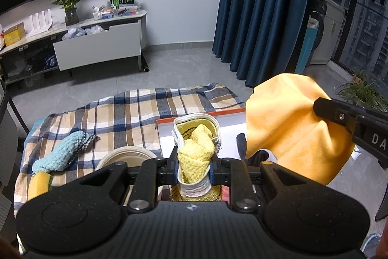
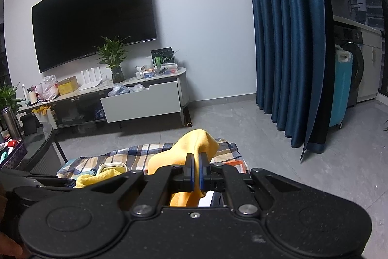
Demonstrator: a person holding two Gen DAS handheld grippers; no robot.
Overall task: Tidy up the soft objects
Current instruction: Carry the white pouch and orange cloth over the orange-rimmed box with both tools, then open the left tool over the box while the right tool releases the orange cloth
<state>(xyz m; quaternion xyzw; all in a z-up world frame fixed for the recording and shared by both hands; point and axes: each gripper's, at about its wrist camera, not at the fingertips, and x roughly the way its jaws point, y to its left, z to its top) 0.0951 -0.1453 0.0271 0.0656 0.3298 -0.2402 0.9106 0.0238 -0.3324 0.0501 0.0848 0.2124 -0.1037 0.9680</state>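
Left gripper (image 1: 193, 168) pinching one yellow towel (image 1: 195, 149), right gripper (image 2: 196, 172) one orange cloth (image 2: 194, 146)

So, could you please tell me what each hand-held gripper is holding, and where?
Left hand-held gripper: pale yellow knitted towel with white trim, pinched mid-length. Right hand-held gripper: orange microfibre cloth, pinched at a bunched fold.

I see an orange cloth (image 1: 288, 128), a pale yellow towel (image 1: 195, 152), a light blue towel (image 1: 60, 152), and a blue-tan-white plaid blanket (image 1: 135, 108).
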